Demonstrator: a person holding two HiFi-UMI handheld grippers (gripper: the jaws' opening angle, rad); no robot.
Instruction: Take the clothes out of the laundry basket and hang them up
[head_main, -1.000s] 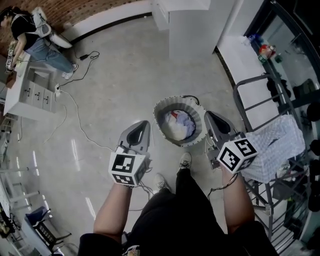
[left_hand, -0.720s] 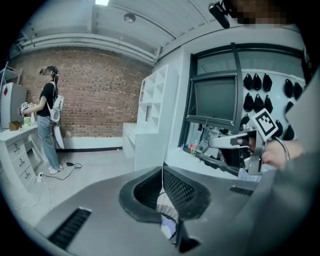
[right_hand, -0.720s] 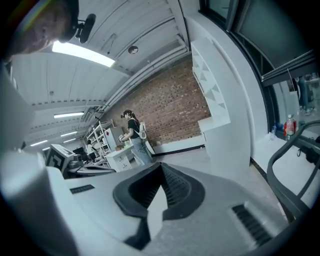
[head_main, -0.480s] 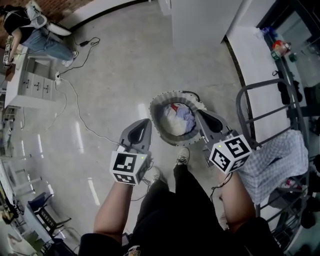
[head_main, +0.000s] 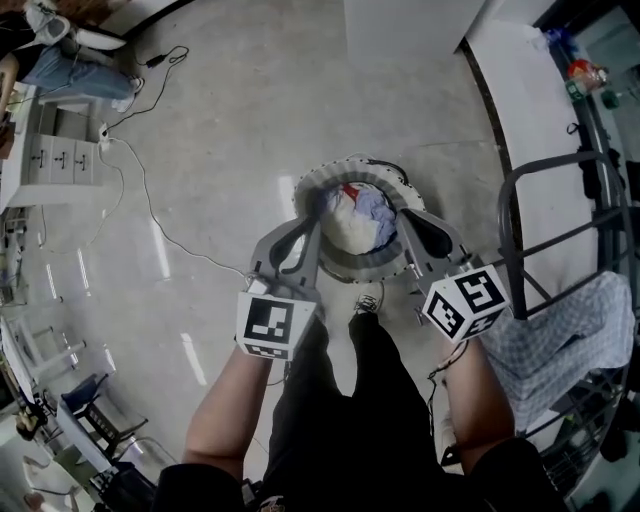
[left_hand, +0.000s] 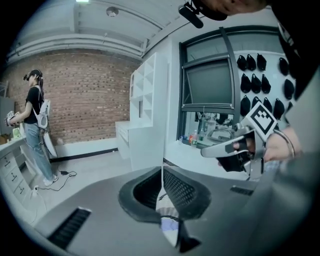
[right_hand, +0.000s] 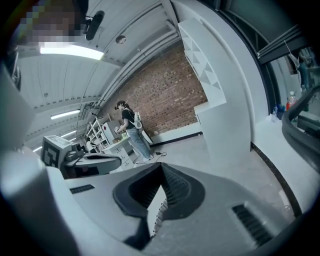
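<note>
The round grey laundry basket (head_main: 304, 192) stands on the floor just ahead of the person's feet. White, blue and red clothes (head_main: 358, 218) are heaped inside it. My left gripper (head_main: 311, 226) is shut with nothing in it, its tips over the basket's left rim. My right gripper (head_main: 404, 217) is shut and empty too, over the right rim. In the left gripper view the jaws (left_hand: 162, 168) meet in a closed line, a bit of cloth (left_hand: 169, 223) shows below them, and the right gripper (left_hand: 234, 148) hangs alongside. The right gripper view shows its jaws (right_hand: 161, 165) closed and the left gripper (right_hand: 91, 161) beside.
A metal drying rack (head_main: 553, 172) stands at the right with a checked cloth (head_main: 570, 335) draped on it. A white cable (head_main: 150, 208) runs over the floor to a white drawer unit (head_main: 50, 152). Another person (left_hand: 35, 125) stands far off by the brick wall.
Both grippers have sunk and moved forward, from in front of the basket to over its two sides. The basket has come nearer in the head view. Both stayed shut.
</note>
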